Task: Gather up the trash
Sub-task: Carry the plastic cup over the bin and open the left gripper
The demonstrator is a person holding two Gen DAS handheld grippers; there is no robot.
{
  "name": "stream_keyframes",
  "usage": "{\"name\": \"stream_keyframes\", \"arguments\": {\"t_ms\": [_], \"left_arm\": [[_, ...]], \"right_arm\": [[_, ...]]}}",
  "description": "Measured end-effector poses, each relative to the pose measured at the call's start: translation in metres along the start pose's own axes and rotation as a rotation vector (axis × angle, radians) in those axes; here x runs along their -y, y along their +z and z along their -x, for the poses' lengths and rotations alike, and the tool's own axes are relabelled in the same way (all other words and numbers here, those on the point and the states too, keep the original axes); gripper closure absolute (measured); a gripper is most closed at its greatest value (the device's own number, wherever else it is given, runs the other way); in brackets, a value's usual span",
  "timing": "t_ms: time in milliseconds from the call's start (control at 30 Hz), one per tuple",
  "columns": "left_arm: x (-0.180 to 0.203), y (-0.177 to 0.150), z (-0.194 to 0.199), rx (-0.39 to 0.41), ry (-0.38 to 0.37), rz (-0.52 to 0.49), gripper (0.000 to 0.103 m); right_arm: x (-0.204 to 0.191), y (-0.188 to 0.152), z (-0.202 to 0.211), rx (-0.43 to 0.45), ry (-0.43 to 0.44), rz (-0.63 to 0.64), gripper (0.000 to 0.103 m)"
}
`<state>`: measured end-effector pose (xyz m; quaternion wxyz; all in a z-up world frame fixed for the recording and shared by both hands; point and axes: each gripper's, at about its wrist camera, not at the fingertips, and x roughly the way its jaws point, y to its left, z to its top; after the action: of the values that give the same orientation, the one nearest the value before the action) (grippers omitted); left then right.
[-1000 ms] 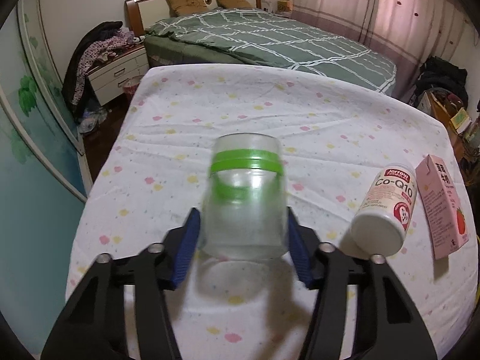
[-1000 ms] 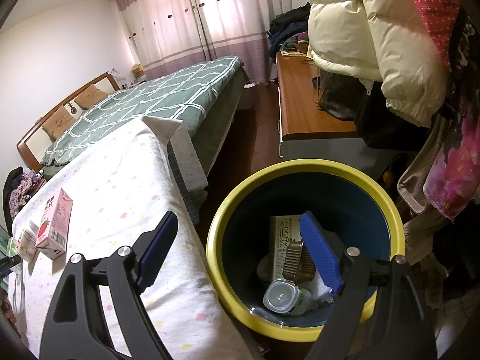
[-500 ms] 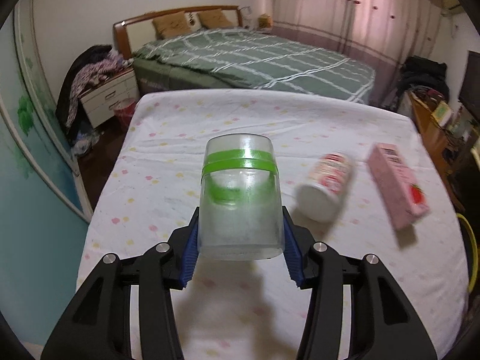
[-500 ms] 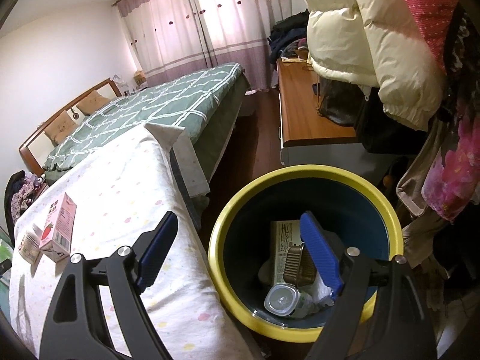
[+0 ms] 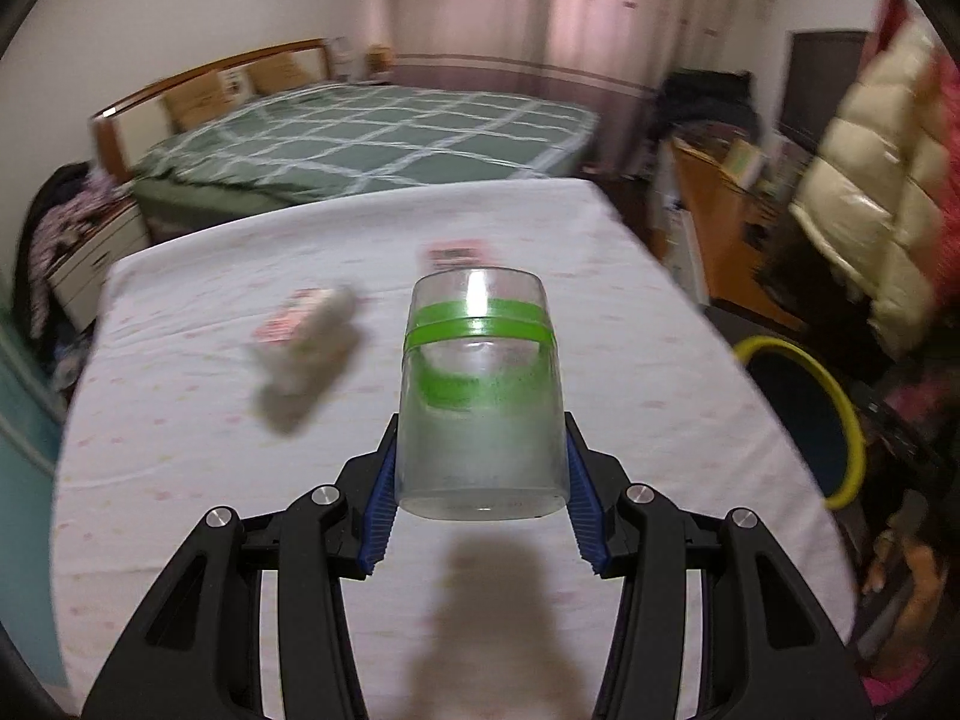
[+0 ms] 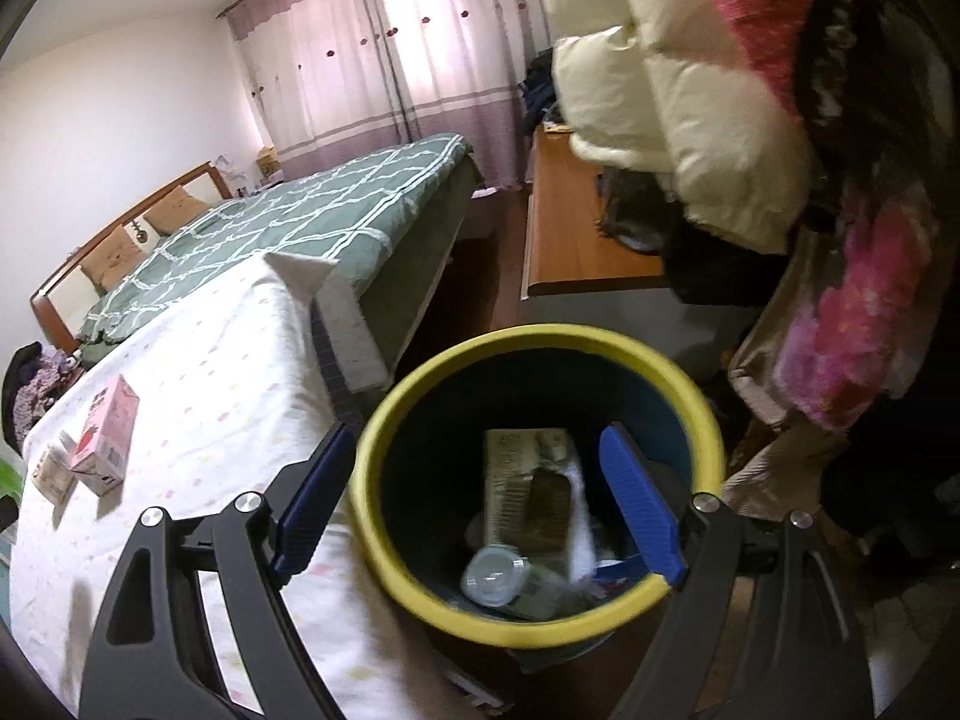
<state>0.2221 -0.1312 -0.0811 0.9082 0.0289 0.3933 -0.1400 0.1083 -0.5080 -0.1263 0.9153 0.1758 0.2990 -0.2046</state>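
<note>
A clear plastic jar with a green band is clamped between the blue pads of the left gripper. The pads press on the jar's two sides near its base, and its mouth end points away from the camera, so the long axis runs along the fingers. The jar is carried clear of the bedsheet; its shadow falls on the cloth at the lower centre of the left wrist view.

The relation that governs the coming move is noted as follows. The bin, with a yellow rim and dark blue inside, lies at the right edge of the left wrist view, well apart from the jar and lower than the sheet. The jar is judged to need carrying to the right and beyond the edge of the sheet before release.

The right gripper is held with its jaws wide apart and nothing between them. In the right wrist view the bin fills the lower centre, directly beneath the jaws, with a carton, a small cup and other refuse already inside. The right hand is therefore the nearer to the bin, but it is empty.

Two items remain on the sheet: a white bottle, blurred, at centre left of the left wrist view, and a pink carton at the left of the right wrist view.
</note>
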Motion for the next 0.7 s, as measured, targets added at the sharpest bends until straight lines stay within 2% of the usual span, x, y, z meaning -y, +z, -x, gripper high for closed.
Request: {"name": "stream_keyframes", "arguments": {"t_ms": [300, 467, 700], "left_arm": [[0.13, 0.007, -0.022, -0.033, -0.147, -0.17, 0.054], [0.195, 0.009, -0.046, -0.068, -0.191, -0.256, 0.054], [0.263, 0.009, -0.093, -0.16, -0.237, -0.333, 0.054]], "right_arm": [[0.05, 0.005, 0.015, 0.025, -0.026, -0.038, 0.024], [0.079, 0.005, 0.017, 0.023, -0.045, -0.062, 0.024], [0.118, 0.005, 0.024, 0.03, -0.079, -0.1, 0.024]]}}
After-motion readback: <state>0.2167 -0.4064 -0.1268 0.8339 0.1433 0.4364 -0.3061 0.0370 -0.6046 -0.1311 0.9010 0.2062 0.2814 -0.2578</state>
